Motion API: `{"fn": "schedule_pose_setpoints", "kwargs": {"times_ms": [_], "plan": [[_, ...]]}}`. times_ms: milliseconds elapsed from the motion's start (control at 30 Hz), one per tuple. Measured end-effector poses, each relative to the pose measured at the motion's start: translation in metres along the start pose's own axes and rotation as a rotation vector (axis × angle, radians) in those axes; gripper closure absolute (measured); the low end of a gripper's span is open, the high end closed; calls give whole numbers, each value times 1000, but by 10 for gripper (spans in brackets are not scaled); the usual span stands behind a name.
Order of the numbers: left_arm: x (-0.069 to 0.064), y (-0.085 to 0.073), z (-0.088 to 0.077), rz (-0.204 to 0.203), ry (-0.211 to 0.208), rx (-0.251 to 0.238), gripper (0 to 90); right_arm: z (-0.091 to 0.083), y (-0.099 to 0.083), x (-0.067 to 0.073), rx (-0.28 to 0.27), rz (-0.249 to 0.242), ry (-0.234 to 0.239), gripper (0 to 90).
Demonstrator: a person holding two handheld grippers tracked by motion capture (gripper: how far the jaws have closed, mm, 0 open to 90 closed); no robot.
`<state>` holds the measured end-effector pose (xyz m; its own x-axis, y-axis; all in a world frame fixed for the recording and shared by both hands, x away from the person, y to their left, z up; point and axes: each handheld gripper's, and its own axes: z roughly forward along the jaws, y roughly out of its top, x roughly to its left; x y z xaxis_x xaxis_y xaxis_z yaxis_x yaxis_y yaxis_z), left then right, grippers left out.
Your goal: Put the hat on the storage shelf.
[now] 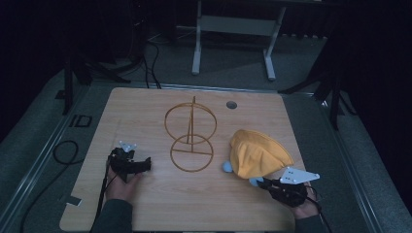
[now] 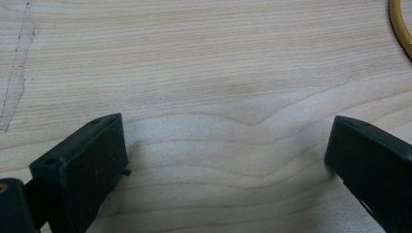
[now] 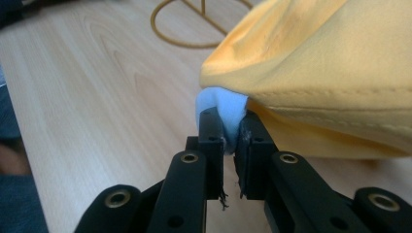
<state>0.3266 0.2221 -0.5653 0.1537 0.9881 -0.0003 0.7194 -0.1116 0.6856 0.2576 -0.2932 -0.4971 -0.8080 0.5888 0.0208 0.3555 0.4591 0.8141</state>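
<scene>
A yellow cloth hat (image 1: 260, 153) lies crumpled on the wooden table (image 1: 145, 204) at the right, with pale blue trim (image 1: 226, 167) showing at its near-left edge. My right gripper (image 1: 258, 183) is at the hat's near corner, shut on a pale blue tab (image 3: 224, 110) of the yellow hat (image 3: 320, 63). A gold wire stand (image 1: 190, 133) with a round base ring and an upright ring sits at the table's middle. My left gripper (image 1: 145, 165) rests low at the left of the stand, open over bare wood (image 2: 218, 97), nothing between its fingers (image 2: 92, 160).
A small round grommet hole (image 1: 231, 104) sits near the table's far edge. A black cable (image 1: 65, 153) loops on the floor at the left. A grey desk frame (image 1: 233, 29) stands beyond the table. An arc of the gold ring (image 2: 401, 29) lies at the left gripper view's top right.
</scene>
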Motion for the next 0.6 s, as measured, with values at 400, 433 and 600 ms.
{"fn": "schedule_pose_setpoints", "kwargs": {"times_ms": [400,433,600], "plan": [[0,0,0,-3,0,-2,15,-22,56,-5,-134,-61,25,835],[0,0,0,-4,0,-3,16,-24,59,-5,-145,-64,29,836],[0,0,0,-3,0,-2,15,-33,67,-8,-252,3,92,836]]}}
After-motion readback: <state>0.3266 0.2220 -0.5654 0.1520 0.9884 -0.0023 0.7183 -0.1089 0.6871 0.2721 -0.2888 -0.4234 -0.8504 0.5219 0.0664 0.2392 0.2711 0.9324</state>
